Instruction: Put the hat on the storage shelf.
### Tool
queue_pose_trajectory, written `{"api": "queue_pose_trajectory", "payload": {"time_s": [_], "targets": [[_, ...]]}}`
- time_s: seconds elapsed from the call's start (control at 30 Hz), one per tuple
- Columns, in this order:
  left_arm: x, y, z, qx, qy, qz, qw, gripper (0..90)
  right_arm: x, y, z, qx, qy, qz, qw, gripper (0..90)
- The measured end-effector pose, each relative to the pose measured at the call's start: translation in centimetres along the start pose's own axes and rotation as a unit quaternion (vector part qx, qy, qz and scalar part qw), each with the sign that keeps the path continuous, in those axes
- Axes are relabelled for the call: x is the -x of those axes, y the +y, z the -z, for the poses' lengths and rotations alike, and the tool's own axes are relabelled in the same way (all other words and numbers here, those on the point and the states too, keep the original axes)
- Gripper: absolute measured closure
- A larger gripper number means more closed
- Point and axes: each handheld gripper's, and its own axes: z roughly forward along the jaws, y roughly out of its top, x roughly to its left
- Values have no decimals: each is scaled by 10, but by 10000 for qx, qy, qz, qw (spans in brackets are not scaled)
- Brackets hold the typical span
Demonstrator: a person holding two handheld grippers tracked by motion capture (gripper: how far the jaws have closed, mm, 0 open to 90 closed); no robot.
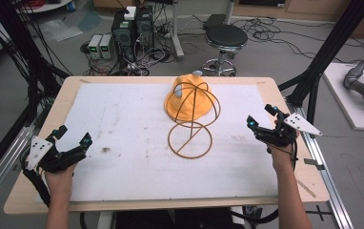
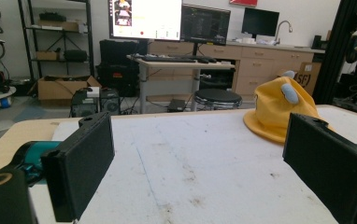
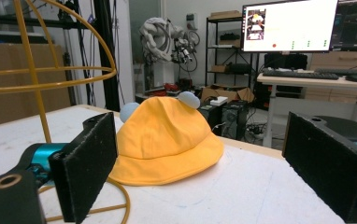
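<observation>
A yellow bucket hat [image 1: 182, 102] with small grey ears lies on the white mat [image 1: 123, 119], toward the back middle. A yellow wire hat stand [image 1: 190, 138] rises beside it, its dome arching over the hat's right side and its ring base flat on the mat in front. My left gripper [image 1: 74, 134] rests open near the mat's front left, nothing between its jaws. My right gripper [image 1: 261, 116] stands open at the mat's right edge, pointing at the hat. The hat [image 3: 167, 135] and stand [image 3: 36, 74] sit beyond the right gripper's [image 3: 200, 168] jaws. The left gripper [image 2: 200, 163] faces the hat [image 2: 279, 109] from afar.
The wooden table [image 1: 70, 86] ends just beyond the mat on every side. Behind it on the floor stand a black stool [image 1: 225, 38] and computer boxes [image 1: 130, 28] with tangled cables. Black frame posts [image 1: 330, 47] flank the table.
</observation>
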Motion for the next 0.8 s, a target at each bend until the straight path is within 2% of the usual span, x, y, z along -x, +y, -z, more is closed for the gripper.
{"api": "queue_pose_trajectory", "payload": {"time_s": [0.37,0.6,0.8], "targets": [[1,1,-7,61,-17,19,10000,94,2,-1,7,-22,-81,-44,10000,104],[2,2,-6,107,-10,24,9999,94,1,-3,4,-74,-97,53,9999,104],[2,3,-6,114,-25,29,9999,94,0,-2,5,-63,-123,20,9999,104]]}}
